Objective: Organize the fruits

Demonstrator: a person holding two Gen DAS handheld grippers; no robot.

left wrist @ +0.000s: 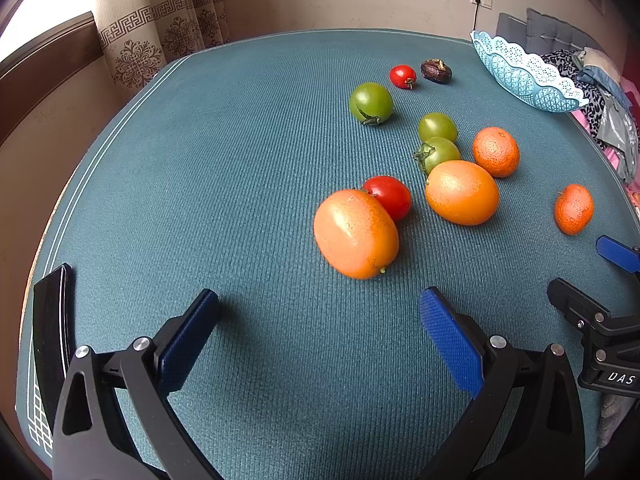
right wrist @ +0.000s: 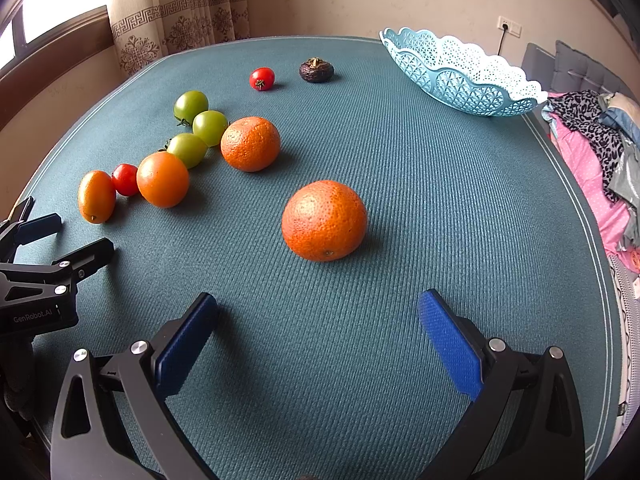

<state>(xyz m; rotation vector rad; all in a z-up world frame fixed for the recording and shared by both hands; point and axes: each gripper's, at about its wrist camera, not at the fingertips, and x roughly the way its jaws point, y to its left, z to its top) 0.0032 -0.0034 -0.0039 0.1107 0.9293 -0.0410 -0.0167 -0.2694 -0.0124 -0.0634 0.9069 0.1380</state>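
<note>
Fruit lies scattered on a teal mat (left wrist: 240, 160). My left gripper (left wrist: 320, 312) is open and holds nothing; a smooth orange kumquat (left wrist: 356, 234) lies just ahead of it, touching a red tomato (left wrist: 389, 197). A second kumquat (left wrist: 462, 193), three green tomatoes (left wrist: 371, 103) and two mandarins (left wrist: 496, 152) lie beyond. My right gripper (right wrist: 318, 312) is also open and holds nothing, with a mandarin (right wrist: 324, 220) lying ahead of its fingers. The light-blue lace basket (right wrist: 464, 76) stands at the far right with no fruit visible in it. A small red tomato (right wrist: 262, 78) and a dark brown fruit (right wrist: 317, 69) sit far back.
A dark flat phone-like object (left wrist: 52, 320) lies at the mat's left edge. Piled clothes (right wrist: 592, 140) sit off the right side. A curtain (right wrist: 176, 12) and window are behind the table. The other gripper (right wrist: 48, 252) shows at the left of the right wrist view.
</note>
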